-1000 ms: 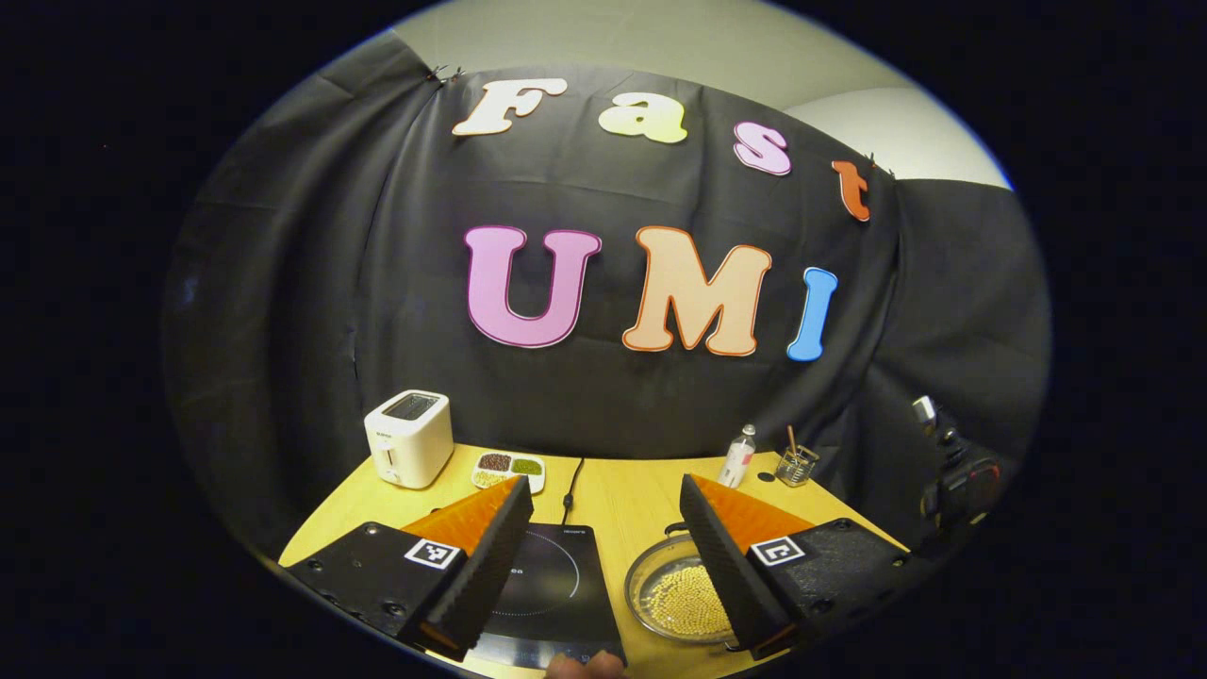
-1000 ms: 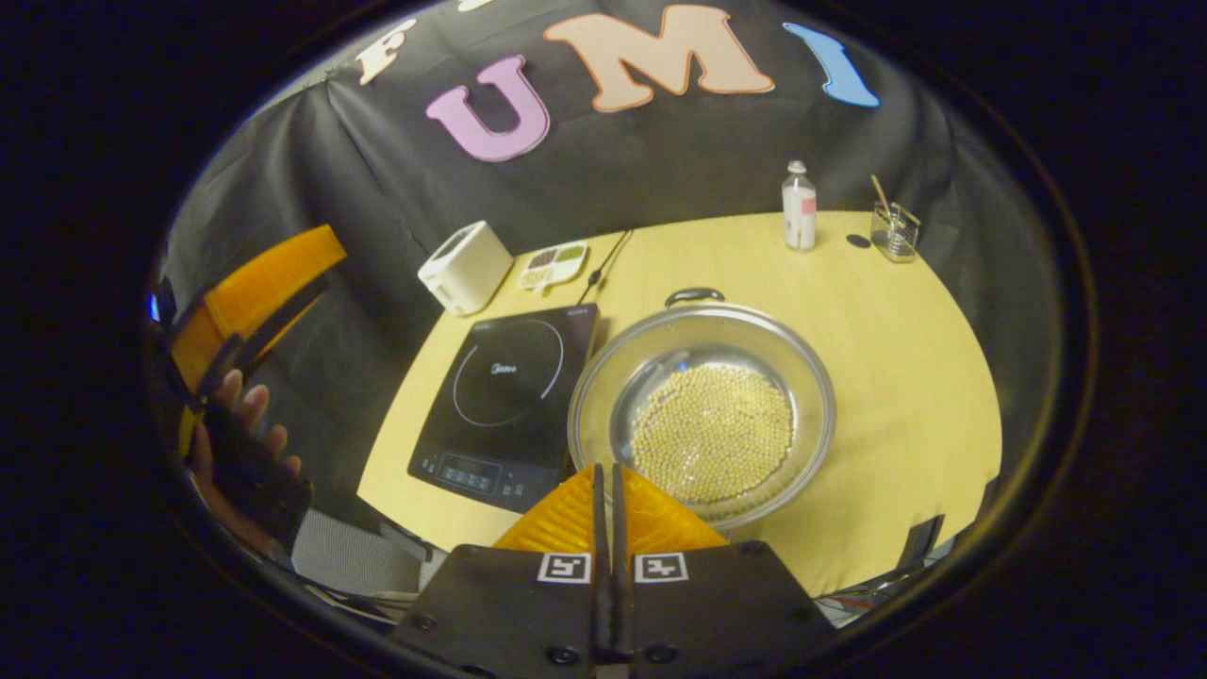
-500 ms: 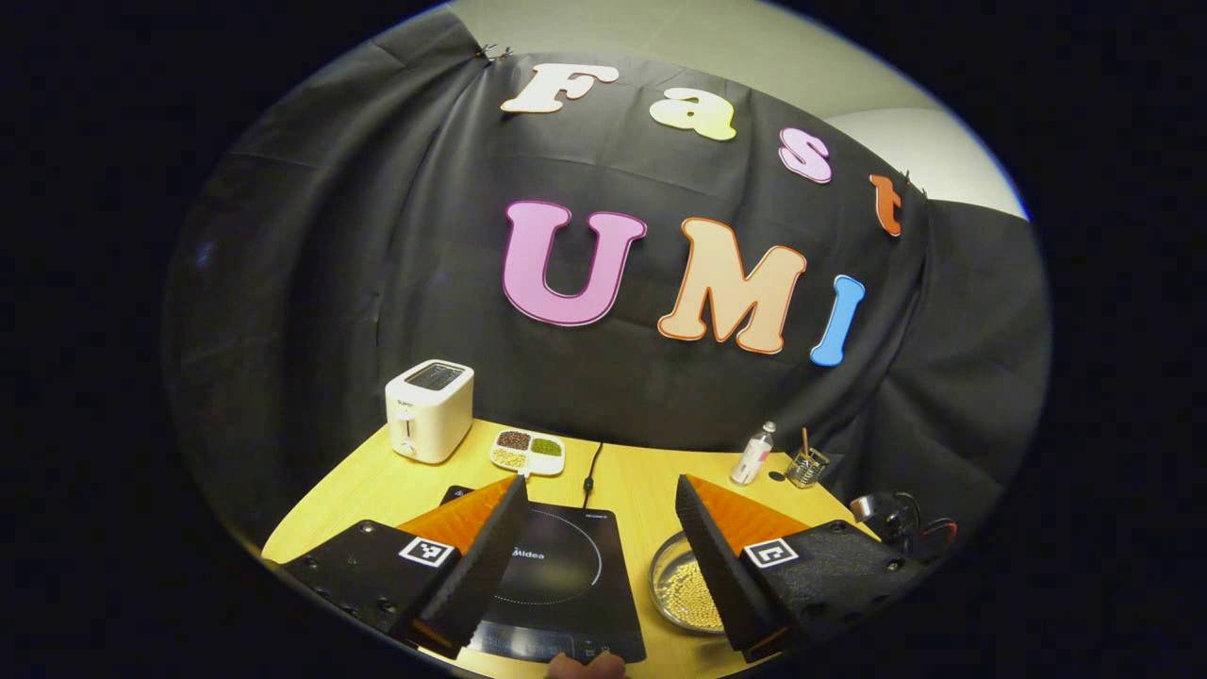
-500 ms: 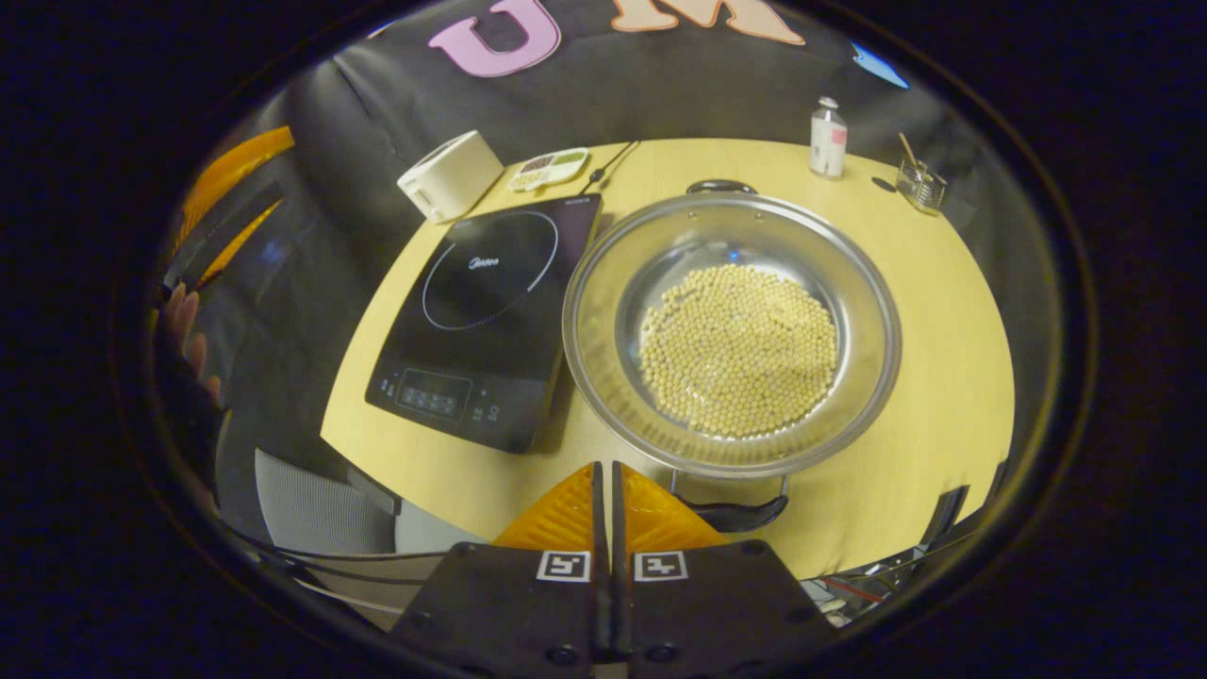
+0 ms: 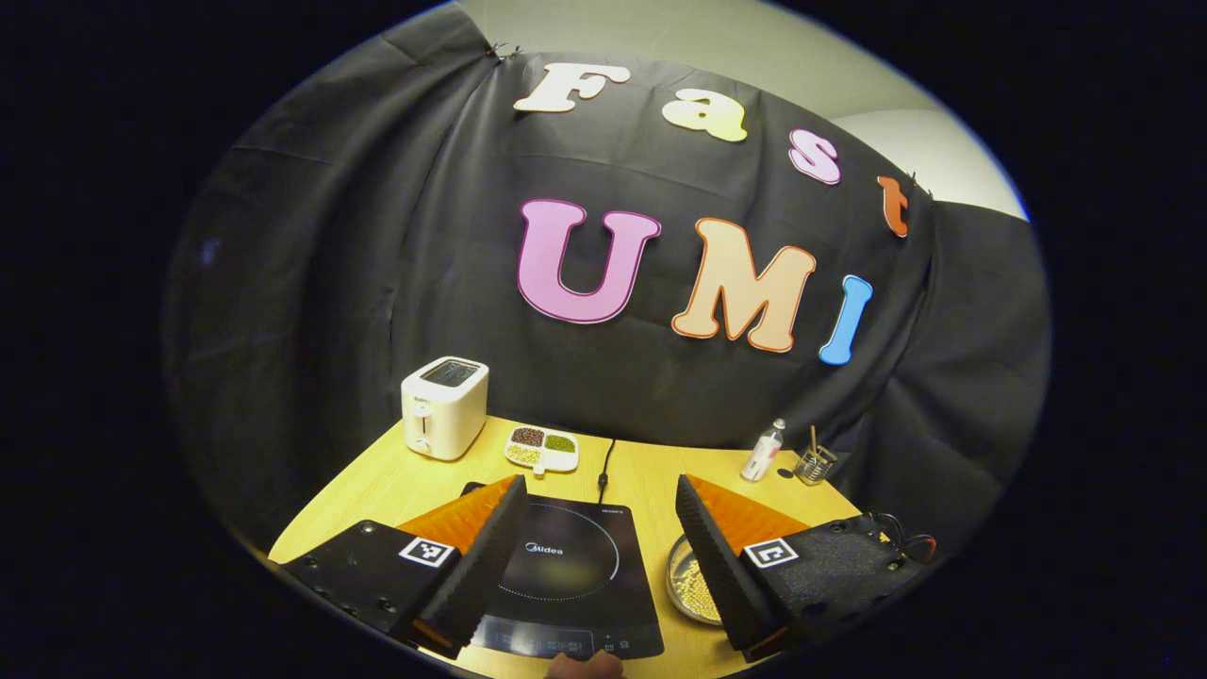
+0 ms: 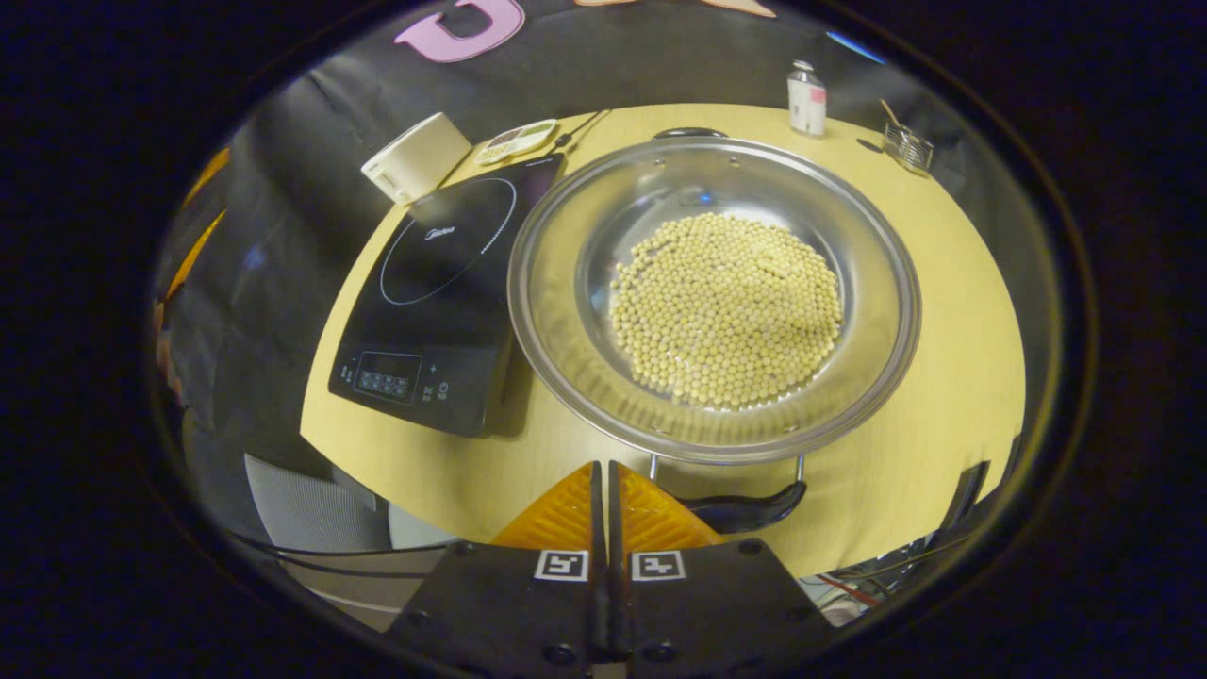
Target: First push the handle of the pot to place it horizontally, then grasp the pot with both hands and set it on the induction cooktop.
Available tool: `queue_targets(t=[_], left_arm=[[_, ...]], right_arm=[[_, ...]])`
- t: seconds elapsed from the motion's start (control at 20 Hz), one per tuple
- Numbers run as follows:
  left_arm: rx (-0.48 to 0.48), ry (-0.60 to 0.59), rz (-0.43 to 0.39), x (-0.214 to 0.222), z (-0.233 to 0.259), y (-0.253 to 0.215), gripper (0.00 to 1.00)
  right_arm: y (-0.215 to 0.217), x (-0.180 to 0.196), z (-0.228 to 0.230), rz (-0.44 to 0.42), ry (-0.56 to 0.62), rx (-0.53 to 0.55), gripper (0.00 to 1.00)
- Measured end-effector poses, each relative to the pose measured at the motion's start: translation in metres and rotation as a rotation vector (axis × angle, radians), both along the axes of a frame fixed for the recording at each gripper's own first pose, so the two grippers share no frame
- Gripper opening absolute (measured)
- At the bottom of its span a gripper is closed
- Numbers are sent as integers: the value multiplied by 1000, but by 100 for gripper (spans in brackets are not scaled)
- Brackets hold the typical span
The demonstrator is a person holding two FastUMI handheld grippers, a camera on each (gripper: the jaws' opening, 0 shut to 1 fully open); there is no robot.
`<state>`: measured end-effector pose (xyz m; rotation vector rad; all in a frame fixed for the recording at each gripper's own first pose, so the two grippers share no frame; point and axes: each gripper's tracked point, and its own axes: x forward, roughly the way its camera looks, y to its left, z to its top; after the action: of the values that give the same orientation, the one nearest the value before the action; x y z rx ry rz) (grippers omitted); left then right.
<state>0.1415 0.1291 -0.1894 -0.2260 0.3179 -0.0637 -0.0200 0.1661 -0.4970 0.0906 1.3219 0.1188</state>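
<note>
Pot (image 6: 714,302) w/ beans, right hand-held gripper (image 6: 603,490) closed beside handle (image 6: 745,514)

A pale wooden table (image 6: 952,311) is carrying everything. A black induction cooktop (image 6: 443,283) is lying flat on it. Just right of the cooktop, a steel pot (image 6: 556,311) of yellow beans is sitting. Behind the cooktop, a white toaster (image 5: 443,406) and a divided dish (image 5: 542,448) are standing; farther right, a small bottle (image 5: 764,451) and a glass holder (image 5: 815,464).
</note>
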Motion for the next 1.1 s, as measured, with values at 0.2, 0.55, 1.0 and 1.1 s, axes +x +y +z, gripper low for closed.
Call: queue_targets(t=[0.2, 0.55, 1.0, 1.1], left_arm=[[2, 5, 2, -1, 0, 0, 96], [8, -5, 19, -7, 7, -2, 95], [66, 15, 107, -17, 17, -28, 96], [93, 22, 128, -20, 20, -37, 96]], right_arm=[[-21, -2, -1, -25, 7, -29, 3], [-62, 6, -2, -78, 5, -55, 3], [-122, 21, -4, -20, 2, -34, 3], [-136, 28, -5, 8, -2, -20, 3]])
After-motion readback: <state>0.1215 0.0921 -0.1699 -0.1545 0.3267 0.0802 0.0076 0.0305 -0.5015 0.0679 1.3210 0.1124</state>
